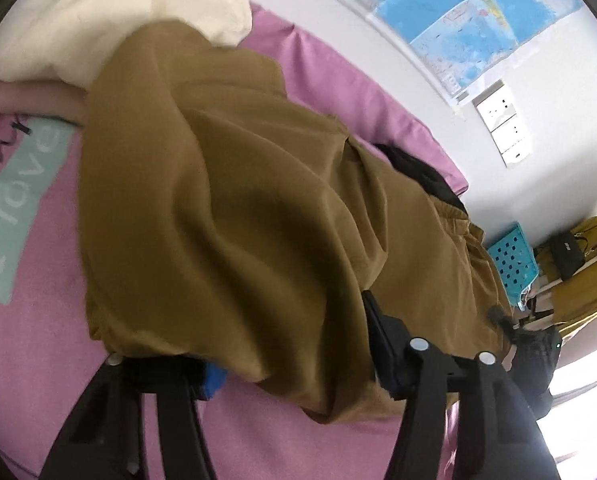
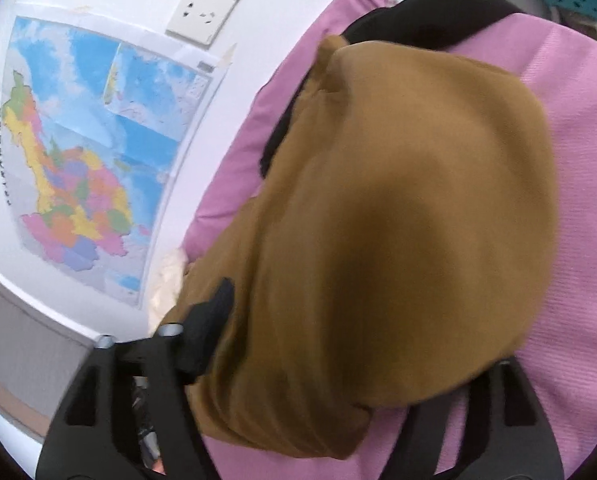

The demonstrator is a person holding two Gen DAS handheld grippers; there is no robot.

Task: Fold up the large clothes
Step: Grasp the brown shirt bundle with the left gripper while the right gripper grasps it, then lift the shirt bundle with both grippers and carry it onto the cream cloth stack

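A large mustard-brown garment (image 1: 234, 208) with an elastic waistband lies on the pink bed sheet (image 1: 38, 320). It also fills the right wrist view (image 2: 398, 220). My left gripper (image 1: 286, 356) has brown cloth draped between its black fingers (image 1: 382, 340); the fingertips are hidden by it. My right gripper (image 2: 338, 360) also has cloth bunched between its fingers (image 2: 210, 320) and over them. The right gripper's other finger is mostly covered.
A cream garment (image 1: 146, 12) lies at the far end of the bed. A black garment (image 2: 430, 12) lies under the brown one by the wall. A map (image 2: 82, 152) and wall sockets (image 2: 206, 12) are on the white wall. A blue perforated basket (image 1: 512, 256) stands beyond the bed.
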